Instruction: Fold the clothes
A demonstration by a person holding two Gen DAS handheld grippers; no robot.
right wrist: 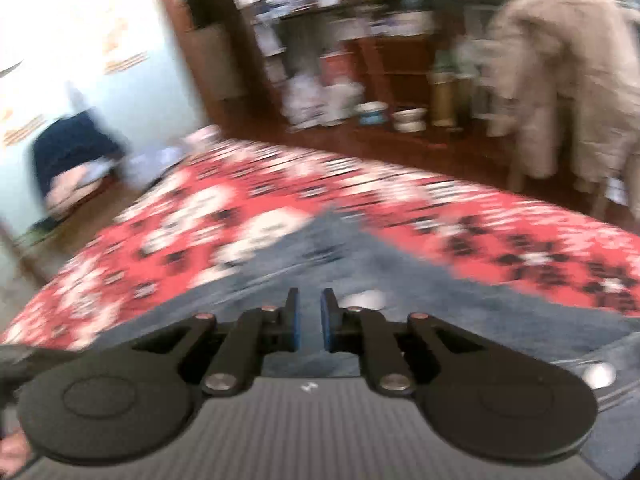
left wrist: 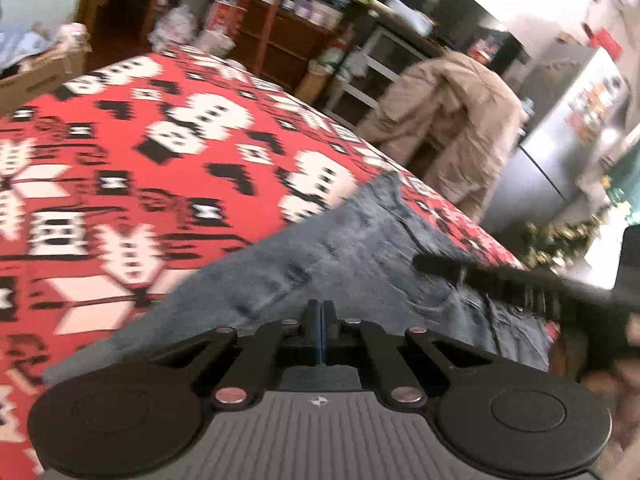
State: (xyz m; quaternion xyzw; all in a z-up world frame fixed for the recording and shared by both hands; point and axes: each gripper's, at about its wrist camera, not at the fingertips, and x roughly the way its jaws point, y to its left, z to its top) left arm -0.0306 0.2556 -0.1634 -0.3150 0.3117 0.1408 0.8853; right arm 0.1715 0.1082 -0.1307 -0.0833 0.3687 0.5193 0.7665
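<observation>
A pair of blue jeans [left wrist: 340, 256] lies spread on a red, white and black patterned cloth [left wrist: 120, 168] that covers the table. My left gripper [left wrist: 320, 308] hovers over the denim with its blue pads pressed together and no fabric showing between them. One black finger [left wrist: 460, 266] of the other tool reaches in from the right, over the waistband. In the right wrist view, which is blurred, the jeans [right wrist: 380, 280] fan out below my right gripper [right wrist: 310, 312]. Its pads stand a small gap apart with nothing between them. The patterned cloth [right wrist: 168, 240] lies beyond.
A cardboard box [left wrist: 36, 76] sits past the table's far left corner. A beige coat [left wrist: 452, 120] [right wrist: 560, 80] hangs over a chair beyond the far edge. Behind are cluttered shelves [left wrist: 280, 32], a fridge [left wrist: 568, 128], bowls on the floor [right wrist: 408, 118] and a dark bag [right wrist: 76, 148].
</observation>
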